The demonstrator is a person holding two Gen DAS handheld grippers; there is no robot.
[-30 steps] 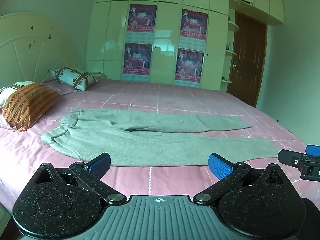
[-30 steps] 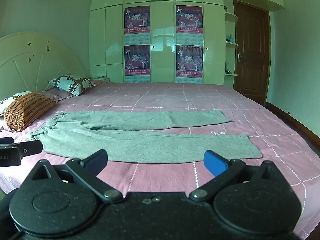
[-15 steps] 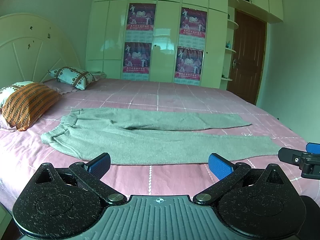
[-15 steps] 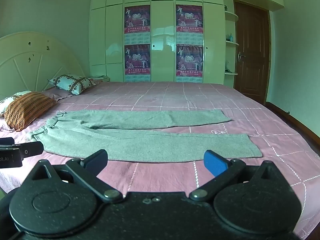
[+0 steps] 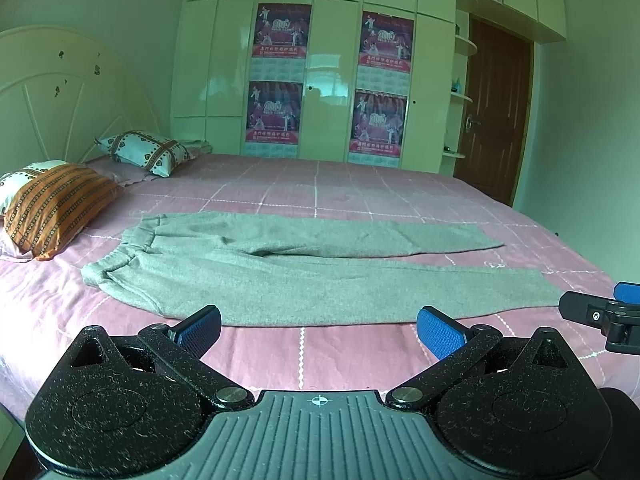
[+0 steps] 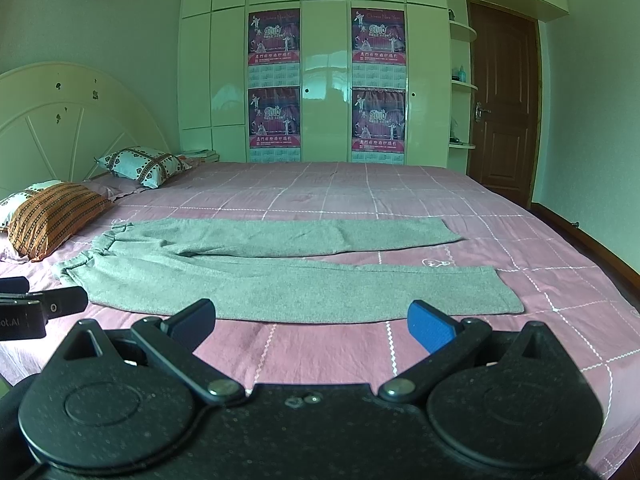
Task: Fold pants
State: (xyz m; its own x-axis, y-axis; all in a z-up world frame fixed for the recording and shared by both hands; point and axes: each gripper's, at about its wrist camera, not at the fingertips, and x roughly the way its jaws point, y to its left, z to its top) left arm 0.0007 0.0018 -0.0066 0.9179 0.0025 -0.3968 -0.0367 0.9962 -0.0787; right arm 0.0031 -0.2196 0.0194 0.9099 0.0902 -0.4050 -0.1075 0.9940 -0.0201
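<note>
Grey pants (image 5: 304, 276) lie flat on the pink checked bed (image 5: 360, 184), waistband at the left near the pillows, both legs running right, spread apart; they also show in the right wrist view (image 6: 280, 276). My left gripper (image 5: 318, 326) is open and empty, held above the bed's near edge, just short of the near leg. My right gripper (image 6: 312, 320) is open and empty, also short of the near leg. The right gripper shows at the right edge of the left wrist view (image 5: 600, 312); the left gripper shows at the left edge of the right wrist view (image 6: 36, 304).
An orange striped pillow (image 5: 56, 204) and a patterned pillow (image 5: 144, 152) lie at the bed's left end by the cream headboard (image 5: 60, 100). A white wardrobe with posters (image 5: 320, 80) stands behind the bed. A brown door (image 5: 496, 112) is at the right.
Both grippers have shifted only slightly; the left wrist view has tilted a little. The pants have not moved and both grippers stay open.
</note>
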